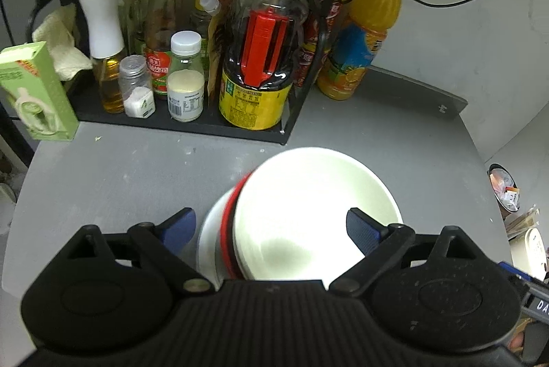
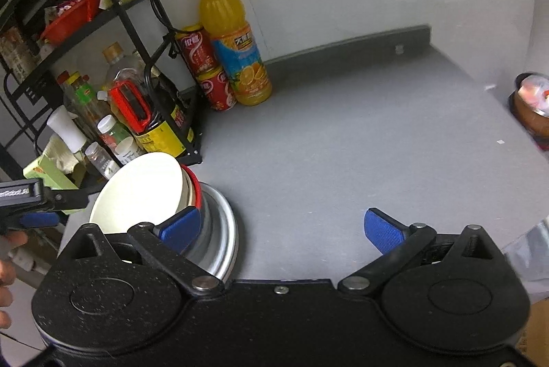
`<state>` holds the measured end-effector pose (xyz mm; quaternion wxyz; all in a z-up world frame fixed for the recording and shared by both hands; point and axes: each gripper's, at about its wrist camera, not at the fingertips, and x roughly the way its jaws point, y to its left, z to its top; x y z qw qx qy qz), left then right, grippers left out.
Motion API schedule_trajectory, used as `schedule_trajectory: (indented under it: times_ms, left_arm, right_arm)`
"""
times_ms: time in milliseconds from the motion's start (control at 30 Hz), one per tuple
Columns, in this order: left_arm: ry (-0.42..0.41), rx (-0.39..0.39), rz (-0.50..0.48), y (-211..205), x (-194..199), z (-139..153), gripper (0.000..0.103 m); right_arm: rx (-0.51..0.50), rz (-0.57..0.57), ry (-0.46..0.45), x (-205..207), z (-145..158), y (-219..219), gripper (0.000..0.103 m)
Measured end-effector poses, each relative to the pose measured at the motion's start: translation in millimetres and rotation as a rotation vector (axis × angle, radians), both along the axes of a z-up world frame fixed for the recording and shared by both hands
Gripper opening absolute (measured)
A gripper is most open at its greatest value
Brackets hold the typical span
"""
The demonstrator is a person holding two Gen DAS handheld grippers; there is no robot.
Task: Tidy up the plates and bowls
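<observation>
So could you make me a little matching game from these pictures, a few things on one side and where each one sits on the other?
Things:
1. top white bowl
2. orange juice bottle
3. soy sauce bottle
4. green carton

Places:
A. on the black rack's bottom shelf
B. on the stack of dishes, over a red-rimmed one
C. at the counter's left edge, beside the rack
D. against the wall, right of the rack, next to red cans

Pairs: 1-B, 2-D, 3-A, 4-C
</observation>
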<state>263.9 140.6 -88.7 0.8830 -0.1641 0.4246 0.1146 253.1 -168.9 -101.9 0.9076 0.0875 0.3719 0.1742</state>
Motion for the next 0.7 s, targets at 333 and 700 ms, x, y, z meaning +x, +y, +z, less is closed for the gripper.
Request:
schedule_trajectory:
  times_ms: [333, 700]
  left_arm:
    - [-0.063, 0.038, -0.010, -40.0, -67.6, 28.2, 0.102]
    - [-0.123, 0.034, -0.061, -70.5, -124.0, 46.2, 0.102]
  right_arm:
    - [-0.005, -0.042, -0.086, -60.1, 27.6, -31.2, 0.103]
    - [-0.024, -0.086, -0.166, -119.7, 44.0, -43.4, 0.103]
